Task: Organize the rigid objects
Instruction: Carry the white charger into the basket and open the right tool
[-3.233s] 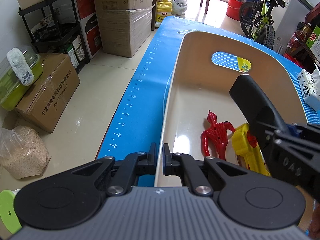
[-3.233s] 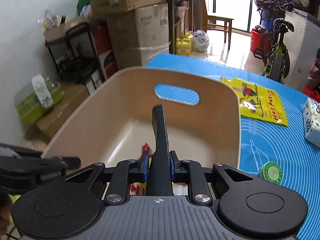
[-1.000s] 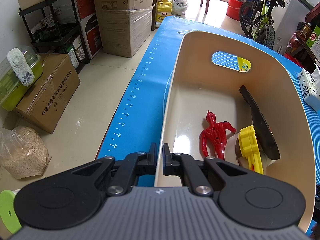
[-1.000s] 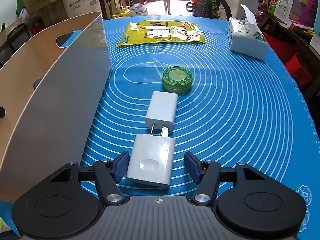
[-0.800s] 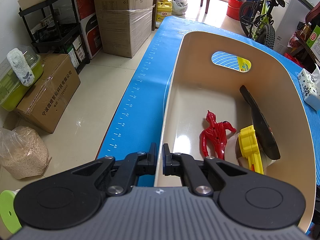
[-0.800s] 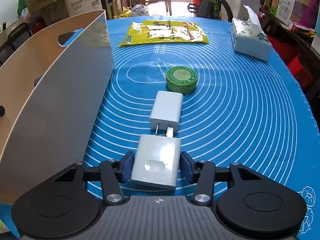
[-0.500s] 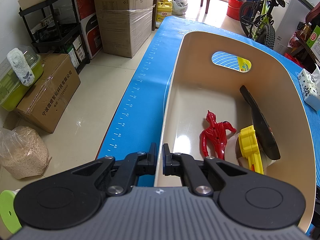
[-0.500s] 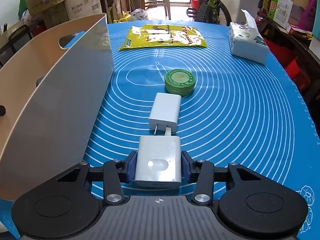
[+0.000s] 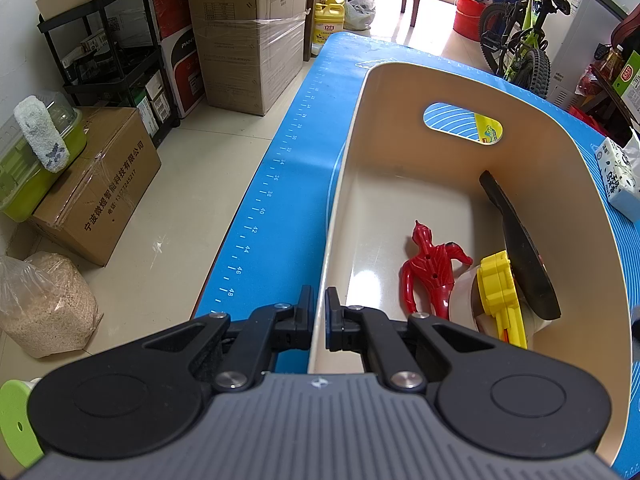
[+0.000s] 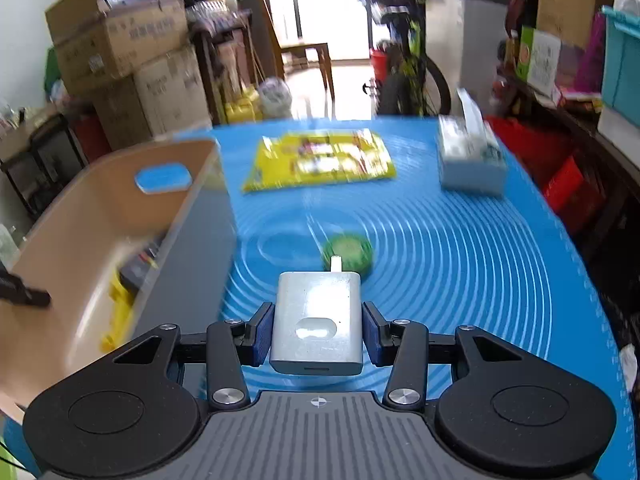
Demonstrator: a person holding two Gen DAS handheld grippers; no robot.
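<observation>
Blue-padded fingers [image 10: 263, 332] of the right gripper [image 10: 317, 334] clench one white charger [image 10: 318, 322]. The left gripper [image 9: 318, 322] pinches the near wall of one beige bin [image 9: 340, 200], which contains four items.

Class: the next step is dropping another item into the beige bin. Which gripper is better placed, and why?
The right gripper: it grips the white charger beside the bin. The left gripper is clamped on the bin's wall.

Both tongs [image 9: 319, 312] [image 10: 318, 334] clamped, level.
</observation>
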